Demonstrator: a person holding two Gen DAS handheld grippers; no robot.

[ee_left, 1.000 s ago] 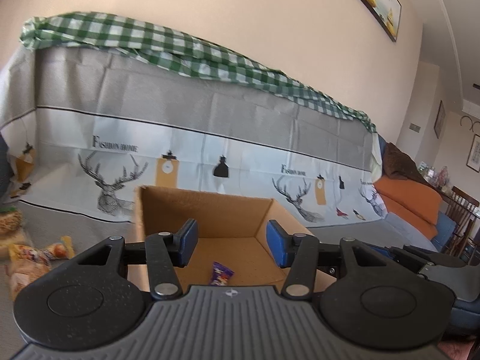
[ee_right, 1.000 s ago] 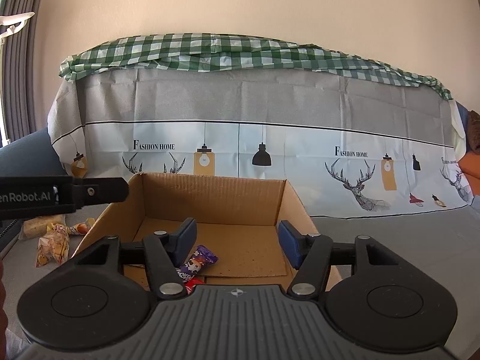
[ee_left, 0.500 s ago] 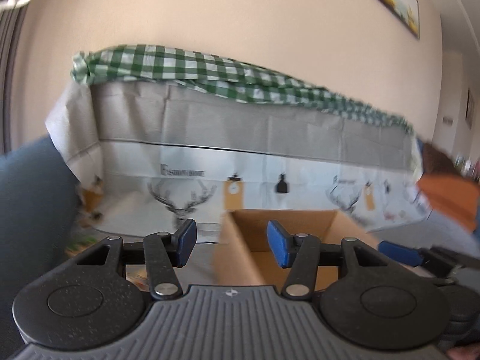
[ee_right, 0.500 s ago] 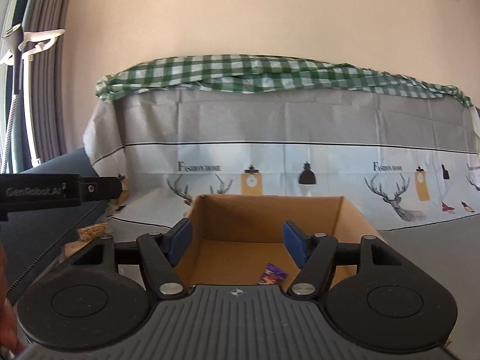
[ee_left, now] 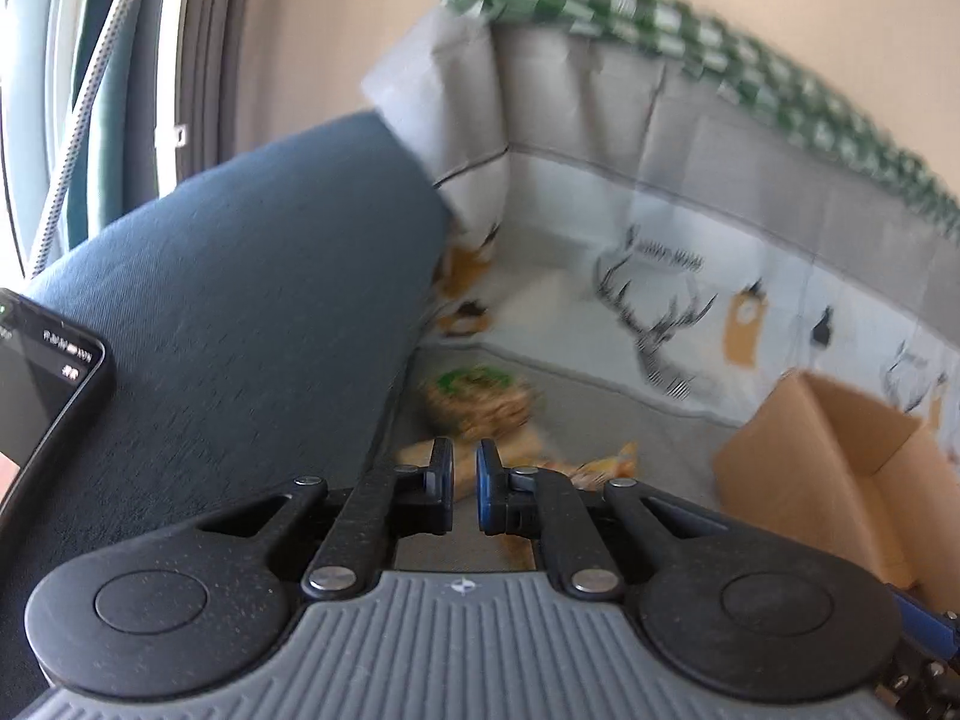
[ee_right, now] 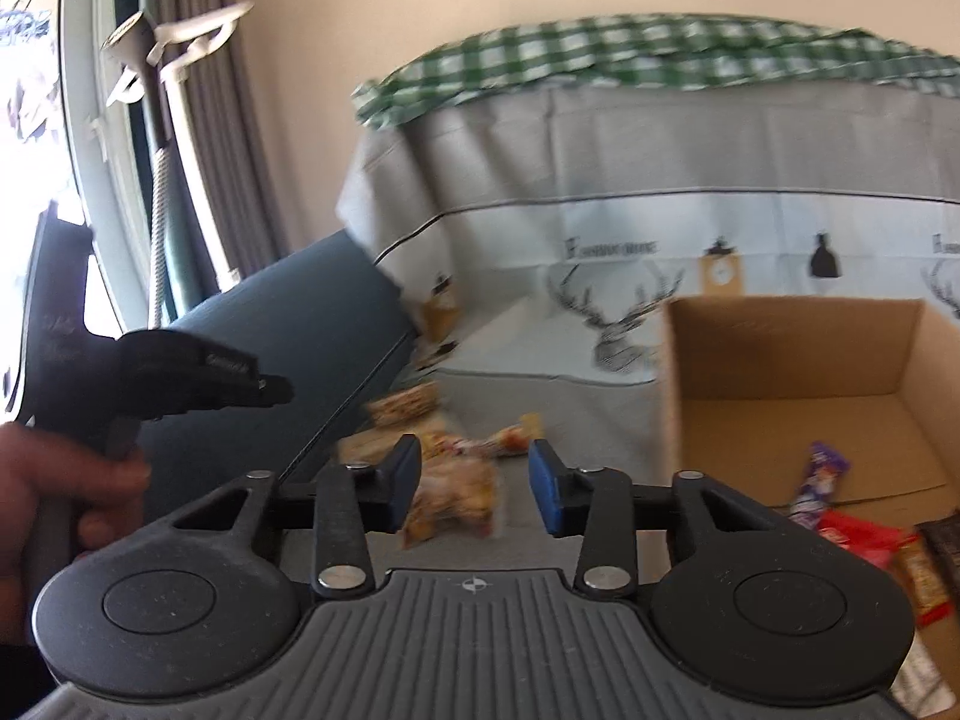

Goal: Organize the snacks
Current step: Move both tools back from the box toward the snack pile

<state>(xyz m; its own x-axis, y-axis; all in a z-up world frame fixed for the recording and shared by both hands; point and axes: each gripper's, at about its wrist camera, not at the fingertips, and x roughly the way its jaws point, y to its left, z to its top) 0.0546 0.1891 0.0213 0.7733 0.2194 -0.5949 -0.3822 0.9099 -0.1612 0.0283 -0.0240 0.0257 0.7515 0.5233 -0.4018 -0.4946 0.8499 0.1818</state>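
We have both grippers turned toward the loose snack packets lying on the grey cover beside the cardboard box (ee_right: 792,372), which already holds a few wrappers. Our left gripper (ee_left: 463,495) has its fingers brought nearly together, only a thin slit between the blue pads and nothing caught in it; the round green-topped packet (ee_left: 477,399) sits straight ahead of those tips and a little beyond, with flatter yellow packets just past the pads, partly hidden by them. Our right gripper (ee_right: 474,489) has just been closing, yet its fingers are still parted with nothing between them; the yellow snack bag (ee_right: 453,501) lies right ahead of the gap, slightly toward the left finger, below the tips and apart from them. Its long axis is hard to read through the blur. We judge the right gripper the nearer to that bag; the box lies off to the right of both sets of fingers, so a filled grip would swing that way.
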